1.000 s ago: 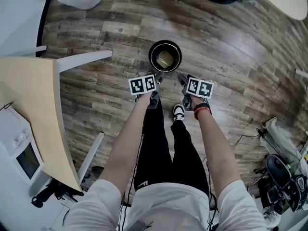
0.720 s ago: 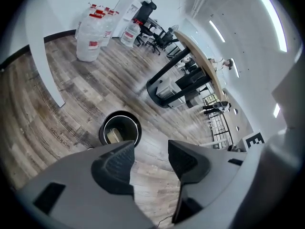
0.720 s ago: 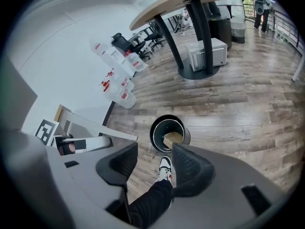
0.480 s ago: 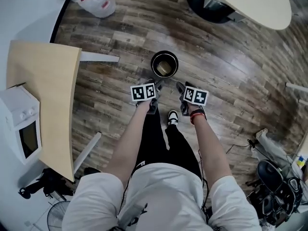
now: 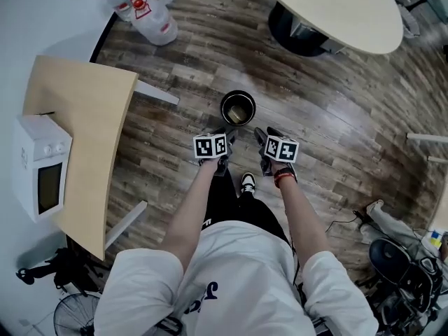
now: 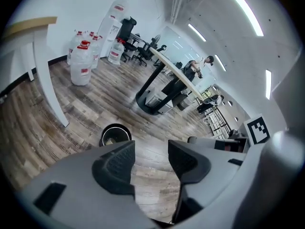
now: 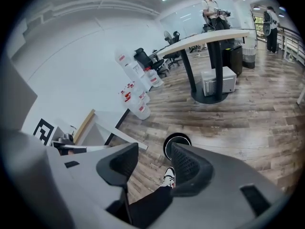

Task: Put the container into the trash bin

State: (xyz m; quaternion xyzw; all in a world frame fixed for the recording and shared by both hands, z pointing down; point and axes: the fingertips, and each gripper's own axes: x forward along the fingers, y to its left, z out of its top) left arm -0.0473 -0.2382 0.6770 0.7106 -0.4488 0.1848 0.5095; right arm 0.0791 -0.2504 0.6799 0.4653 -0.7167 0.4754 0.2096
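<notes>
Container, head view: a tan shape lying inside the black trash bin, which stands on the wood floor.
Left tool, head view: held just short of the bin, on its near side.
Right tool, head view: beside the left one, also near the bin; a shoe shows below them.
Desk, head view: at the left, carrying a white microwave.
Left gripper view: jaws spread apart, only floor between them; the bin sits beyond the left jaw, partly covered by it.
Right gripper view: jaws apart and empty; the bin shows past the gap, with the shoe and a dark trouser leg below.
</notes>
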